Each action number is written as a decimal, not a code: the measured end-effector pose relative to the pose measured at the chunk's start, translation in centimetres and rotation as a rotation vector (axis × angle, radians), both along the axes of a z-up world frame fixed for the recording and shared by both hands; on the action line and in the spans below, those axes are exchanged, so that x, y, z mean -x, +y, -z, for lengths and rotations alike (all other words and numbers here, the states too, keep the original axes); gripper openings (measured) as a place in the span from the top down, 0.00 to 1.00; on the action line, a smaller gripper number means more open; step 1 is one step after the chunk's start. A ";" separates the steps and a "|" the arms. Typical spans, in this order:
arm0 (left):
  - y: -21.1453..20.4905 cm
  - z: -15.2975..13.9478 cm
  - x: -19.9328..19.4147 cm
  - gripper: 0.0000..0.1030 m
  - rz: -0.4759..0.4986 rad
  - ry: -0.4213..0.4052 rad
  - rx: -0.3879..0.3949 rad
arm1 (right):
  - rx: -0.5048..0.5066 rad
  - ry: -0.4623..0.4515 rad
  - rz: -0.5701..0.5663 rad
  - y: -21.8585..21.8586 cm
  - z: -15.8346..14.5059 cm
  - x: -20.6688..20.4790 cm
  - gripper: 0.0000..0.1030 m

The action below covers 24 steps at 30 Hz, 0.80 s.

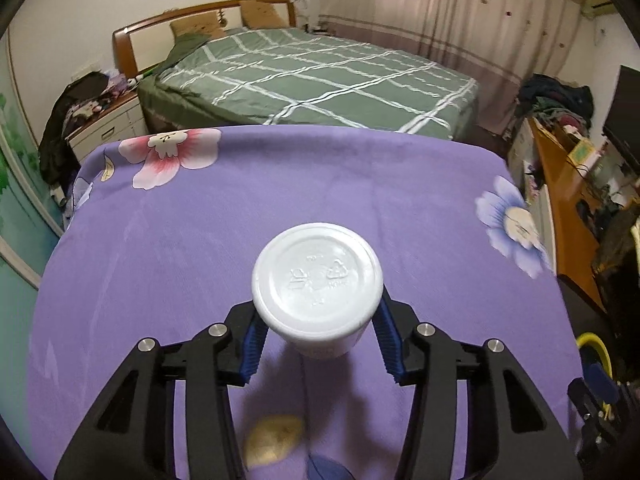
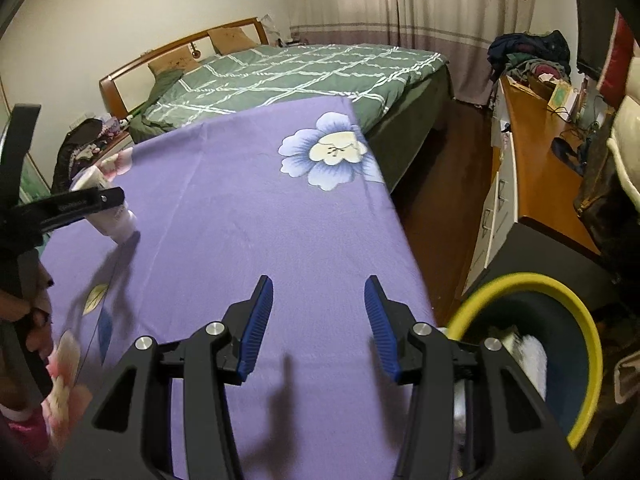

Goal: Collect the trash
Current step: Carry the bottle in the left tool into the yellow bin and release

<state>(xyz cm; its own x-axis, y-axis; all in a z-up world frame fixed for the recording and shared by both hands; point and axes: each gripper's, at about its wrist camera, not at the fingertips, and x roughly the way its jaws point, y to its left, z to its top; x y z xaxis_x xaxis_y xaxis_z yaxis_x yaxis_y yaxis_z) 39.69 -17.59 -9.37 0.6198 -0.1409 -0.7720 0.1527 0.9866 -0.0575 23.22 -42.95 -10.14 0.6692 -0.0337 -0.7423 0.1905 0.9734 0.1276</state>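
Note:
My left gripper (image 1: 318, 312) is shut on a white plastic cup (image 1: 317, 280), held upside down with its round base toward the camera, above the purple flowered tablecloth (image 1: 200, 240). The cup also shows in the right wrist view (image 2: 116, 216), gripped by the left gripper at the table's left side. My right gripper (image 2: 319, 304) is open and empty above the table's near right part. A dark bin with a yellow rim (image 2: 592, 340) stands on the floor right of the table and holds white trash (image 2: 528, 356).
A green checked bed (image 1: 320, 76) lies behind the table. A wooden desk (image 2: 536, 184) with clutter runs along the right wall. A nightstand (image 1: 108, 124) with clothes stands at the left. The yellow bin rim shows at the right edge (image 1: 596, 348).

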 end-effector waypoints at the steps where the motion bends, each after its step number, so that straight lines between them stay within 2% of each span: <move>1: -0.3 -0.1 0.8 0.54 0.008 -0.004 0.007 | -0.002 -0.005 0.001 -0.2 -0.3 0.7 0.56; 6: -1.5 -0.8 4.6 0.54 0.030 -0.039 0.016 | 0.010 -0.034 0.022 -2.1 -1.6 5.5 0.56; 11: -3.9 -2.0 8.3 0.54 0.091 -0.064 0.014 | 0.022 -0.037 0.070 -4.7 -1.7 9.8 0.56; 17: -9.2 -3.2 13.3 0.54 0.241 -0.072 0.035 | 0.018 0.003 0.198 -9.2 0.5 14.1 0.56; 24: -18.7 -2.9 19.3 0.54 0.477 -0.013 0.071 | 0.013 0.026 0.330 -13.8 2.1 19.3 0.56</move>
